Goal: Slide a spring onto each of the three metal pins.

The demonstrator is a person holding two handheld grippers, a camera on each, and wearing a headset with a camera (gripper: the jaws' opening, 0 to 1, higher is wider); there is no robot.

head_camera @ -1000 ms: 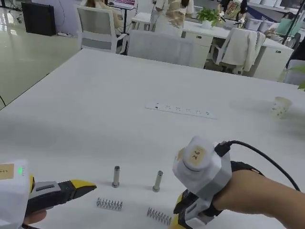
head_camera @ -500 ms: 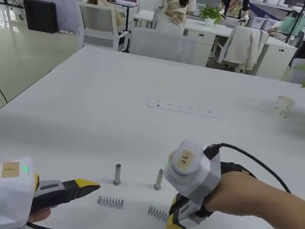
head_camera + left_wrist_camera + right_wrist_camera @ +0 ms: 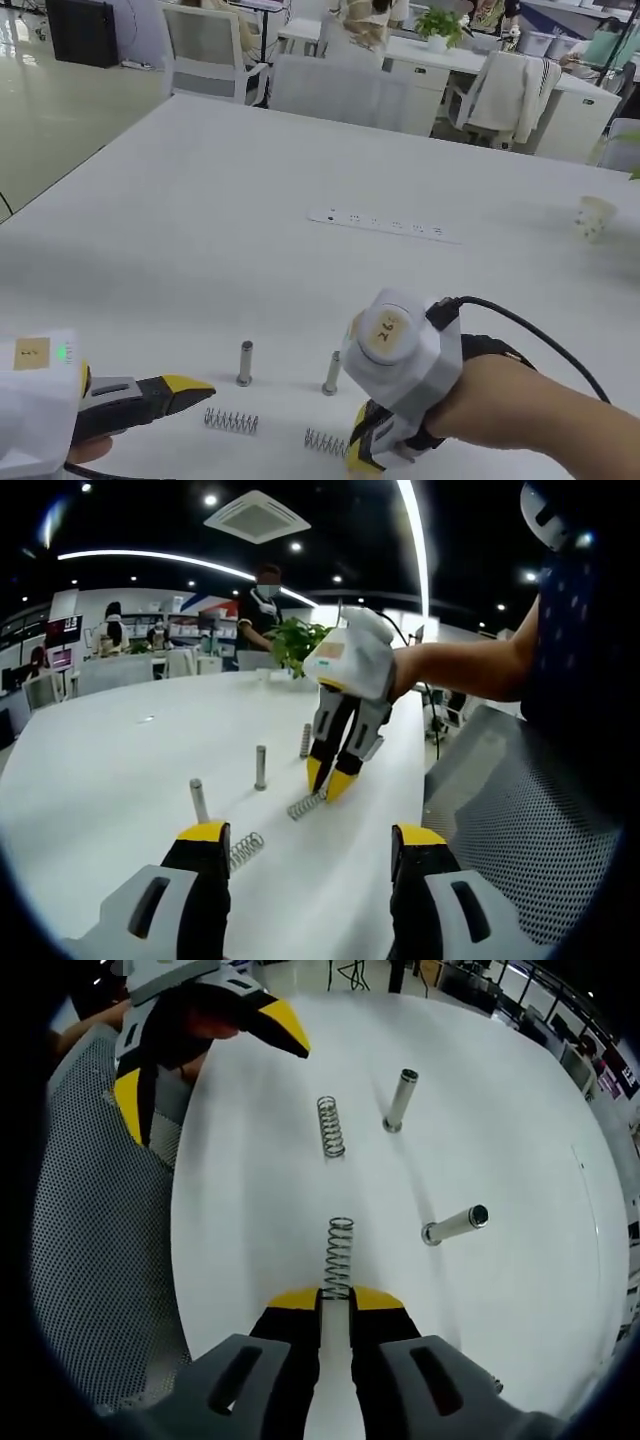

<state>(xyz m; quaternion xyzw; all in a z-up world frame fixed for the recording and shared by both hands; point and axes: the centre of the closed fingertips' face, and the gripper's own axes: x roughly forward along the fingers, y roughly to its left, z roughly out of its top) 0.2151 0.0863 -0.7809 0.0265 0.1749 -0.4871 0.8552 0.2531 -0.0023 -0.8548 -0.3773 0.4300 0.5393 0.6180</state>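
One spring [image 3: 338, 1255] lies on the white bench [image 3: 520, 1140], its near end pinched between the narrow jaws of the right tool [image 3: 335, 1300]. A second spring [image 3: 330, 1126] lies loose beyond it, near two upright pins [image 3: 400, 1100]. The left tool [image 3: 310, 845] hovers wide and empty at the bench edge.

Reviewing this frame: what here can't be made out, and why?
Third pin: the right gripper covers it in the head view; in the left gripper view it is too small to tell whether a spring sits on it.
Near spring: its held end is hidden between the jaw tips in the right gripper view.
Paper cup: blurred in the head view, markings unreadable.
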